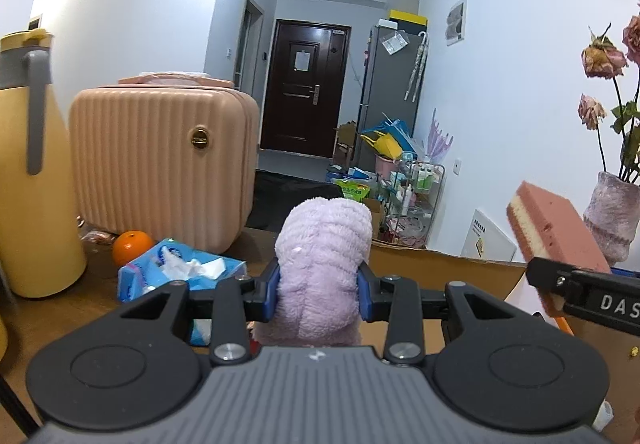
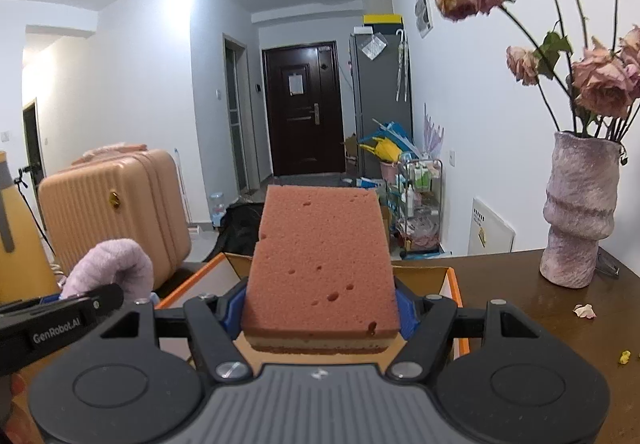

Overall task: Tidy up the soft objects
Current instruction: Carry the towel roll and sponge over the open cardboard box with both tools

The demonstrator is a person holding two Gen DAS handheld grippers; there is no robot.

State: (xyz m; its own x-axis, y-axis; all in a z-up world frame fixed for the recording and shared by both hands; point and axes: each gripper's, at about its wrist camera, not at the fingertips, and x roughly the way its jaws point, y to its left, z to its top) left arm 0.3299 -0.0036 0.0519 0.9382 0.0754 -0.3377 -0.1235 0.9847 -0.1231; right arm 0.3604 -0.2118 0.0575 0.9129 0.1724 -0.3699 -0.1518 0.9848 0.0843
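Plainly, with the left hand-held gripper (image 1: 319,290) clamping the fluffy lilac plush cloth (image 1: 322,244) and the right hand-held gripper (image 2: 320,310) grasping the pink-topped layered sponge (image 2: 322,264) above the open orange-edged cardboard box (image 2: 454,284), either might land outside if released early.

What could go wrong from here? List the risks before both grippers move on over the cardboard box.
1. The pink layered sponge sticks far out beyond the right gripper, clamped only near its back end; it may droop or slip.
2. The two grippers are close together over the open cardboard box; the left gripper, holding the fluffy lilac towel, could bump the right one.
3. The lumpy lilac vase of dried roses stands just right of the box; a wide swing might topple it.
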